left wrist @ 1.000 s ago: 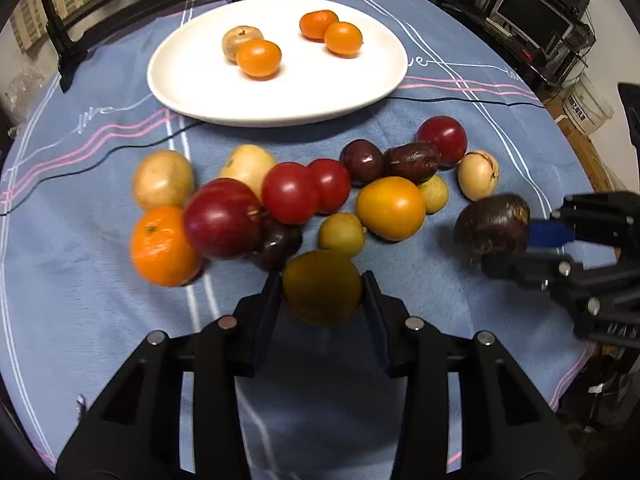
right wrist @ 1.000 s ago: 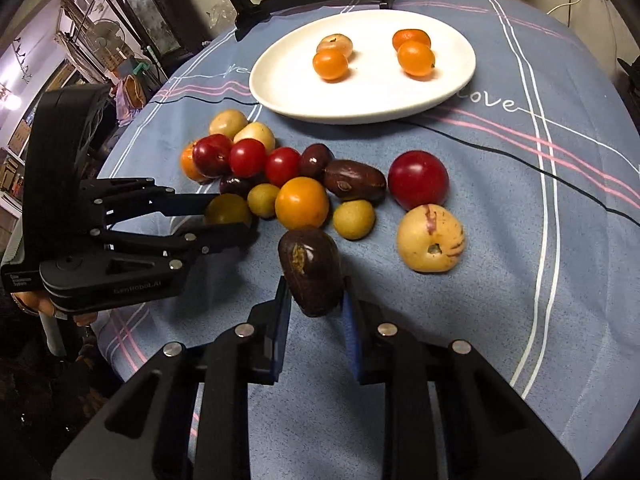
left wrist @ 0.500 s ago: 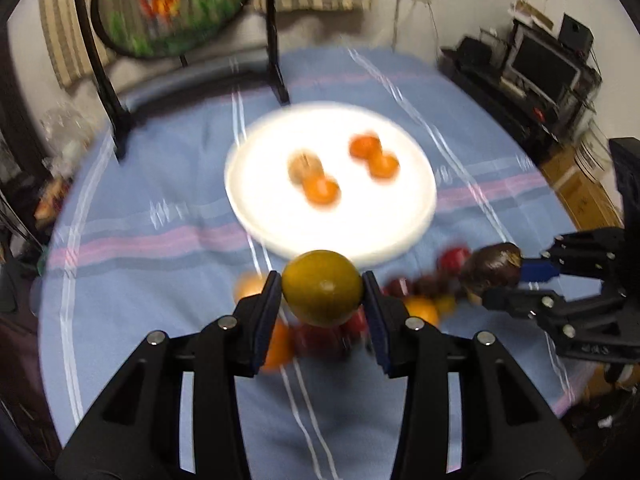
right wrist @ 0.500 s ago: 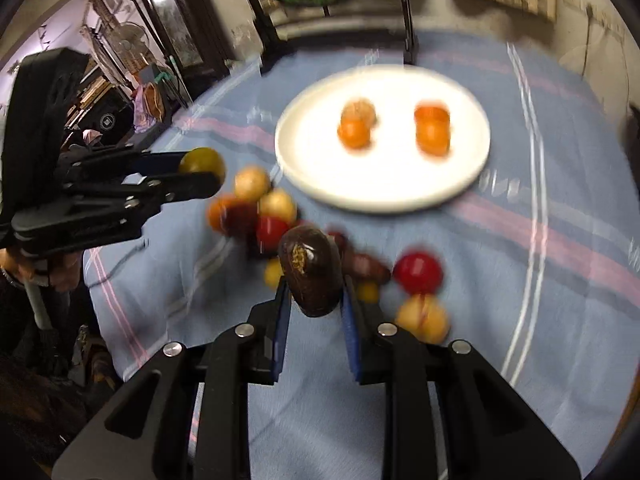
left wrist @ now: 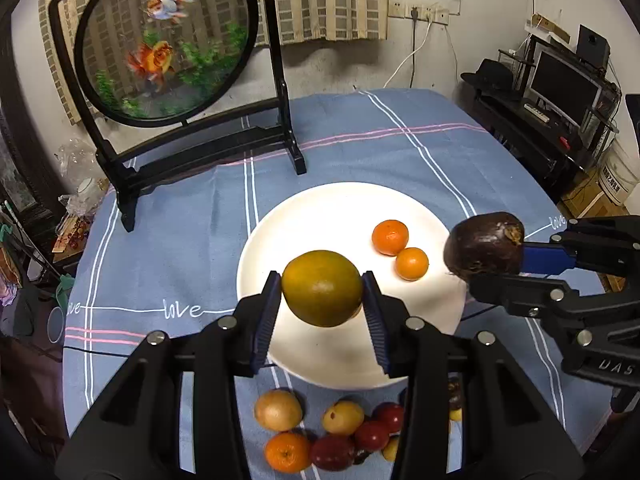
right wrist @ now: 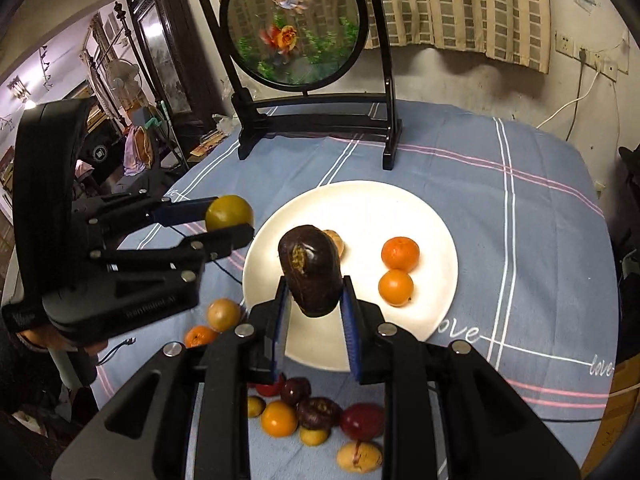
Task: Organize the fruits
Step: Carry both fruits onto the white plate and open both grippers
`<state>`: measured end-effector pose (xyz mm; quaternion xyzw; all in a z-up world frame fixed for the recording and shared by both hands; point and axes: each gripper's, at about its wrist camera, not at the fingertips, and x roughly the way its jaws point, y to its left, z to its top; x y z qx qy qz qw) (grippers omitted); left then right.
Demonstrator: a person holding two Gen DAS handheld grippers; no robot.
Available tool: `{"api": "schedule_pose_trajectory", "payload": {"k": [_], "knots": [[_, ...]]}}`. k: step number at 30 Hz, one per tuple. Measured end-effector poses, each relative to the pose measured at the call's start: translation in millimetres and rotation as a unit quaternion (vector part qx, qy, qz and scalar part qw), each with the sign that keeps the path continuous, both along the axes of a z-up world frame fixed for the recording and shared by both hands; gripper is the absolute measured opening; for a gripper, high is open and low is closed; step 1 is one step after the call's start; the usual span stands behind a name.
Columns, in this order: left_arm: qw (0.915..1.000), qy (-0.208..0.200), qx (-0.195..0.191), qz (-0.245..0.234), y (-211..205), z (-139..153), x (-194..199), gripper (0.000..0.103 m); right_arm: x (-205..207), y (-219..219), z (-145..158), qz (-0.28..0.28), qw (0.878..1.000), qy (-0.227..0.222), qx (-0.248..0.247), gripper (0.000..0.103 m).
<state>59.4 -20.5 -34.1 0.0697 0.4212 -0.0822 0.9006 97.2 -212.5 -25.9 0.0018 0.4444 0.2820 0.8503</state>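
A: Left wrist view first. What is the left tool [left wrist: 322, 304] doing?

B: It is clamped on a greenish-yellow fruit [left wrist: 322, 288], one blue pad on each side, held in the air over the white plate [left wrist: 320, 216]. At 3 o'clock the right tool [left wrist: 486, 266] comes in from the edge, gripping a dark purple fruit [left wrist: 484, 247] above the plate's 3 o'clock rim

A: What lies on the plate?

B: Two small oranges [left wrist: 401, 249], touching, toward 2 o'clock of its centre. The loose fruit pile [left wrist: 332, 432] sits on the blue worktop [left wrist: 168, 240] at 6 o'clock, just beside the plate's near rim. A framed goldfish screen [left wrist: 168, 48] stands at 11 o'clock

A: Now the right wrist view

B: The right tool [right wrist: 313, 308] is closed on the dark purple fruit [right wrist: 311, 276], which stands upright between the pads over the white plate [right wrist: 360, 208]. A brown fruit [right wrist: 335, 240] peeks out behind it. The two oranges [right wrist: 398, 270] lie at 3 o'clock of the held fruit. The left tool [right wrist: 228, 222] reaches in from 9 o'clock, pinching the greenish-yellow fruit [right wrist: 229, 213] just beside the plate's rim. The fruit pile [right wrist: 312, 416] lies at 6 o'clock on the worktop [right wrist: 520, 240]
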Motion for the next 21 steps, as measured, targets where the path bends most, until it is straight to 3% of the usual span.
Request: {"api": "schedule_pose_trajectory", "payload": {"k": [21], "knots": [[0.9991, 0.037, -0.009, 0.020, 17, -30, 29, 0.042, 32, 6, -29, 0.003, 0.999, 0.037, -0.002, 0.025]]}}
